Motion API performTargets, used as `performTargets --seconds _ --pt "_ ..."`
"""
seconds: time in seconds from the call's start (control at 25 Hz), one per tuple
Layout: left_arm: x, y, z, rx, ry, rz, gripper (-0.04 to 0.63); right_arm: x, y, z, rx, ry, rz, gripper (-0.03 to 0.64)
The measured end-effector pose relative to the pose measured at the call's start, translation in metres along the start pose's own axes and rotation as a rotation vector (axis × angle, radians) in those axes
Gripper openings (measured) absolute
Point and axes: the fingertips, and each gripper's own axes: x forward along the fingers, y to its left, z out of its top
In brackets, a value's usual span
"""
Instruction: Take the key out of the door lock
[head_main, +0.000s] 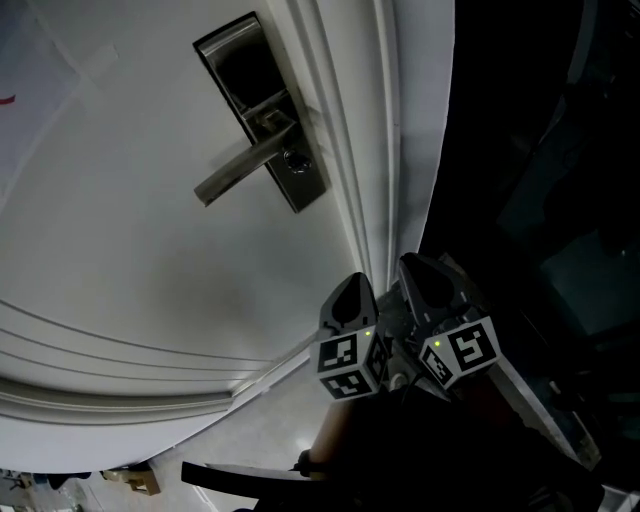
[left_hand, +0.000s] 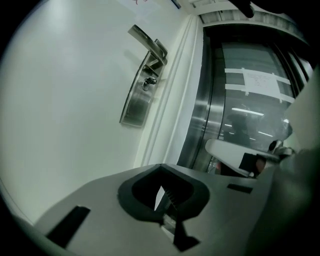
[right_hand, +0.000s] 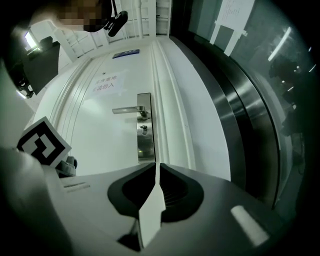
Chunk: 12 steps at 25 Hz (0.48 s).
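Approach step, left tongs (head_main: 352, 292) and right tongs (head_main: 428, 272) clenched empty, well short of the key (right_hand: 143, 129); next, open and reach.

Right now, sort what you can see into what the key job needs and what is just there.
For the job:
key, in the lock plate
left gripper, shut and empty
right gripper, shut and empty

Just there:
door handle
paper notice on the door
taped sheet on the glass
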Motion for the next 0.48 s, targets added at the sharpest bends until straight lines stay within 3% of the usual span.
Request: performTargets --seconds 0.48 --pt "0.006 0.028 0.027 -0.007 -0.030 0.028 0.000 0.045 0.018 0.050 -0.151 -0.121 0.094 0.015"
